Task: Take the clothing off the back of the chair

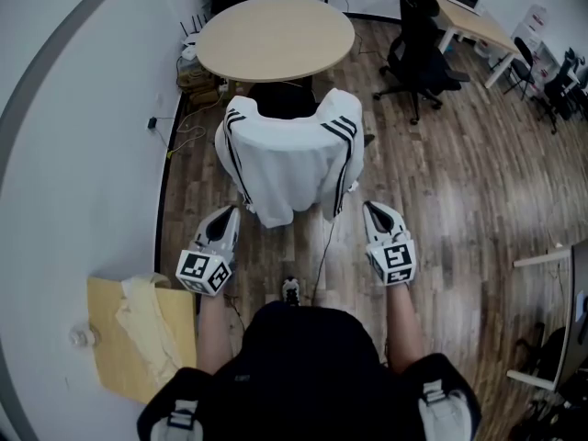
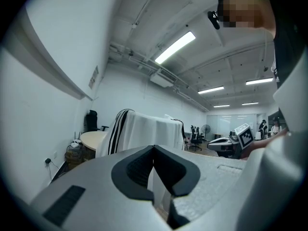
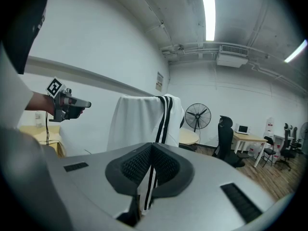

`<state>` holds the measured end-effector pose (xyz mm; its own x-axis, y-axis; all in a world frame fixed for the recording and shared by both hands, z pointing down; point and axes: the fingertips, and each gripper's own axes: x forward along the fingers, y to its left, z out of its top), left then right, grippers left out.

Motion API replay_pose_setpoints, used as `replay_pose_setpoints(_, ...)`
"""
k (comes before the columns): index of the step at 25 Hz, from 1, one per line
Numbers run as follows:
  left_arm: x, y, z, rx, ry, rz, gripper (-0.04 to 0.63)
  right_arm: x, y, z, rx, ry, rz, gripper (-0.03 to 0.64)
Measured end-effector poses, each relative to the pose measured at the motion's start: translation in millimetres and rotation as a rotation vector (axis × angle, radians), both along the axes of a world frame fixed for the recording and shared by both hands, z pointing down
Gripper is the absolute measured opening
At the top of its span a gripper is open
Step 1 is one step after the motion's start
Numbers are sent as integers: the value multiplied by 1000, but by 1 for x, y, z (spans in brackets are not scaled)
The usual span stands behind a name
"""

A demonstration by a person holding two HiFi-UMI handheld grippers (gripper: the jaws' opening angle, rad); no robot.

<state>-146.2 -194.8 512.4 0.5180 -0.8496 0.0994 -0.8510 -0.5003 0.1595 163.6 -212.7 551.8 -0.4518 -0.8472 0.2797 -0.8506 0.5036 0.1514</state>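
Observation:
A white jacket with black stripes (image 1: 292, 159) hangs over the back of a chair, in the middle of the head view. In the left gripper view the jacket (image 2: 144, 131) stands just ahead, and in the right gripper view the jacket (image 3: 139, 121) does too. My left gripper (image 1: 230, 212) is shut and empty, just short of the jacket's lower left hem. My right gripper (image 1: 371, 209) is shut and empty, a little off the jacket's lower right edge. Seen from their own cameras, the left gripper (image 2: 153, 147) and right gripper (image 3: 153, 145) have their jaws pressed together.
A round wooden table (image 1: 276, 37) stands behind the chair. A black office chair (image 1: 418, 49) and a desk (image 1: 473, 21) are at the back right. A small table with cloth (image 1: 138, 333) sits at my left by the wall. A standing fan (image 3: 198, 117) is beyond.

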Motion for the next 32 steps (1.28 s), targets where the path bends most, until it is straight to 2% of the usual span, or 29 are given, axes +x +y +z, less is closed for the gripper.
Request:
replay_pose_setpoints(3, -2, -13, 2, 0, 6, 22, 2, 2, -4, 7, -26, 12, 39, -6)
replay_pose_setpoints(7, -6, -29, 3, 5, 9, 50, 2, -1, -12, 4, 8, 12, 54, -6)
replay_pose_setpoints(15, -21, -49, 5, 13, 16, 98, 2, -17, -16, 10, -8, 7, 117, -6)
replay_pose_setpoints(24, -28, -57, 15, 11, 22, 132, 2, -25, -2, 25, -25, 44, 140, -6)
replay_pose_setpoints(32, -30, -63, 16, 11, 22, 134, 2, -26, -11, 20, -17, 43, 138, -6)
